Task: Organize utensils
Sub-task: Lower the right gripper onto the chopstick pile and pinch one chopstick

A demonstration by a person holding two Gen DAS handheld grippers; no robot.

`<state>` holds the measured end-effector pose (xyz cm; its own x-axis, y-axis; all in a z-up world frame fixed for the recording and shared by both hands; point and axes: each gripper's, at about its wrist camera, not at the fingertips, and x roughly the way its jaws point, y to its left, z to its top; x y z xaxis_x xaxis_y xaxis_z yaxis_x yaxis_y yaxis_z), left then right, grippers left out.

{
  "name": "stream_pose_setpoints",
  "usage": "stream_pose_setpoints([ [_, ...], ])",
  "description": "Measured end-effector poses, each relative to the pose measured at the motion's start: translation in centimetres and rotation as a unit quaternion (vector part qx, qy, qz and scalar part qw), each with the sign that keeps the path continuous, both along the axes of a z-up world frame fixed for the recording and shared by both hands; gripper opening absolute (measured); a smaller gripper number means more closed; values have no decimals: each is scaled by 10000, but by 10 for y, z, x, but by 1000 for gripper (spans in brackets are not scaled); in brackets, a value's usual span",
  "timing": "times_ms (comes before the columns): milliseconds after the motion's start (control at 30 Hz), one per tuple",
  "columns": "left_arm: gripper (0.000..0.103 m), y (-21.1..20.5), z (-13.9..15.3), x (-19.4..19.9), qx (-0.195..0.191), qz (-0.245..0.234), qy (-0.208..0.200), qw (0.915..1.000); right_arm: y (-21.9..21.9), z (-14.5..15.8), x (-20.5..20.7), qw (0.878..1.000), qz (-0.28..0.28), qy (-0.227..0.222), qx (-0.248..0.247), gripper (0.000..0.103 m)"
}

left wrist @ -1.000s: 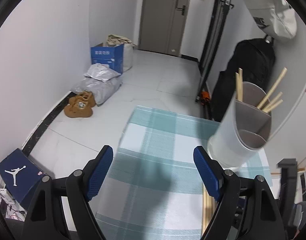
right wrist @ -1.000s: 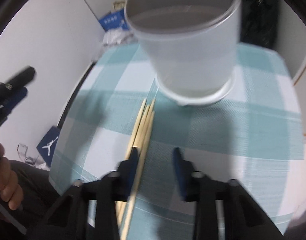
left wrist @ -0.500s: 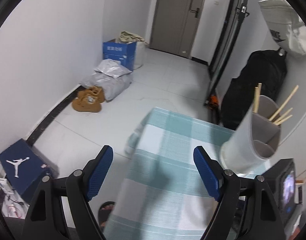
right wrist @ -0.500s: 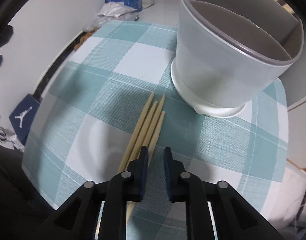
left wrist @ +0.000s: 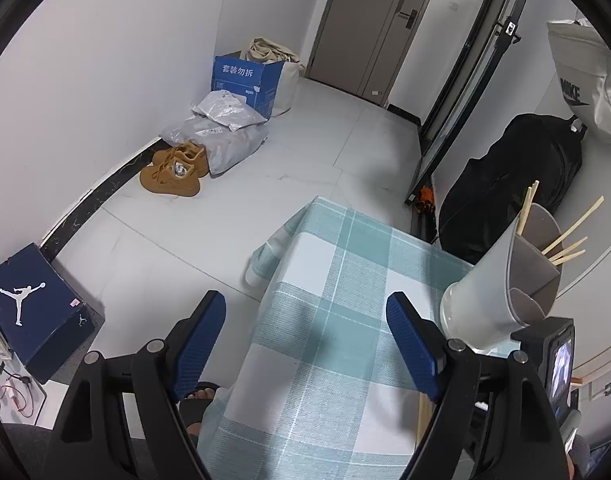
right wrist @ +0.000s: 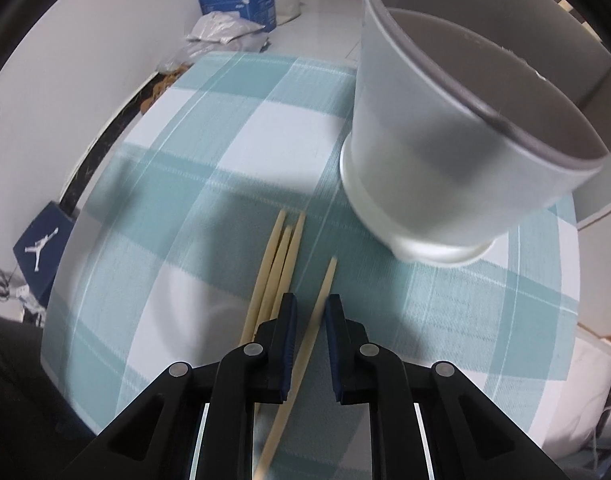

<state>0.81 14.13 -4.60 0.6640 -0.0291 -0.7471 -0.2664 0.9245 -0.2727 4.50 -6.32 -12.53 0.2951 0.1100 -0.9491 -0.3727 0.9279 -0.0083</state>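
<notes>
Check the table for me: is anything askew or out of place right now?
Mostly the chopsticks. Three loose chopsticks lie on the tablecloth rather than in the utensil holder. A fourth chopstick runs angled between the right tool fingers. Nothing looks spilled or damaged.

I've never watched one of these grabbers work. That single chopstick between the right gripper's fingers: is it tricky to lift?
Probably a little. The chopstick looks thin, smooth and stiff, so it may pivot or slip between the right gripper pads. It seems light, so lifting should be easy. Held near one end, its tip may droop toward the utensil holder.
</notes>
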Motion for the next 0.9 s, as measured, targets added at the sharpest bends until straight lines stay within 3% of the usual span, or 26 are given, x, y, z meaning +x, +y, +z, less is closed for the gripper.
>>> stream_pose_setpoints([
  [100, 79, 2, -1, 0, -16, 23, -33, 10000, -1, 2, 5, 10000, 1, -48, 35, 13],
  [233, 79, 5, -4, 2, 19, 29, 3, 10000, -2, 6, 6, 9999, -25, -58, 109, 4],
  [333, 79, 3, -11, 5, 16, -3, 128, 9999, -8, 3, -4, 9992, -134, -20, 364, 3],
  [467, 79, -8, -20, 9, -54, -234, 368, 9990, -27, 24, -16, 9950, -217, -169, 959, 3],
  [600, 79, -35, -34, 16, -234, -819, 752, 9935, -62, 50, -31, 9824, -480, -363, 1769, 3],
  [667, 79, -57, -45, 20, -262, -1266, 1101, 9855, -83, 60, -38, 9730, -653, -456, 2164, 3],
  [767, 79, -86, -58, 20, -29, -1759, 1477, 9733, -119, 72, -50, 9528, -861, -654, 2836, 3],
  [900, 79, -108, -63, 14, 240, -2018, 1588, 9662, -154, 73, -62, 9324, -1064, -903, 3334, 3],
])
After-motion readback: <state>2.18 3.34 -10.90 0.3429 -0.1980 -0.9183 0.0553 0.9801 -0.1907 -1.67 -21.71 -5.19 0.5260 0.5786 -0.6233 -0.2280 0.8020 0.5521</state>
